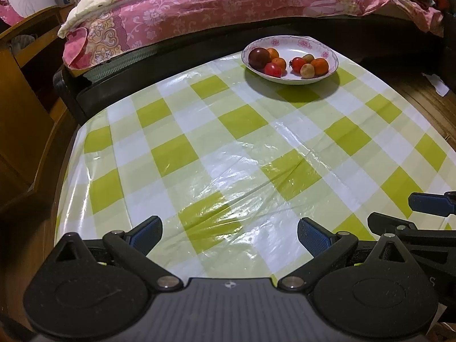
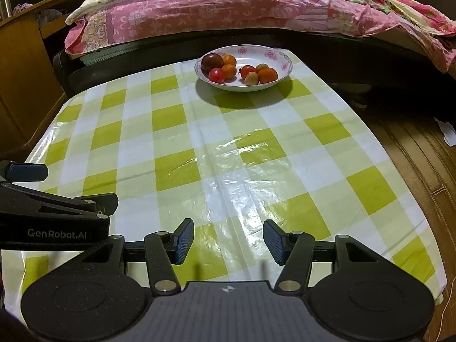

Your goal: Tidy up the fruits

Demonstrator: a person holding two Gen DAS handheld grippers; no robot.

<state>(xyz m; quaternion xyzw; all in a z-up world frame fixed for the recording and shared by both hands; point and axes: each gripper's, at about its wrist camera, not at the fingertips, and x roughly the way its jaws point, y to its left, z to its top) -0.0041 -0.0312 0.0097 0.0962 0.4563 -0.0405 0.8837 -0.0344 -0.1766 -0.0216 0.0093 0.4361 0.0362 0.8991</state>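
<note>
So all the fruits are sitting in the flowered plate at the far edge of the table, right up by the bed. They sit in two little clusters, so I'd guess the sorting is basically done. Left hand-held gripper and right hand-held gripper both hover over the near edge, jaws spread, holding nothing, well apart from the plate, probably just parked out of the way.
</note>
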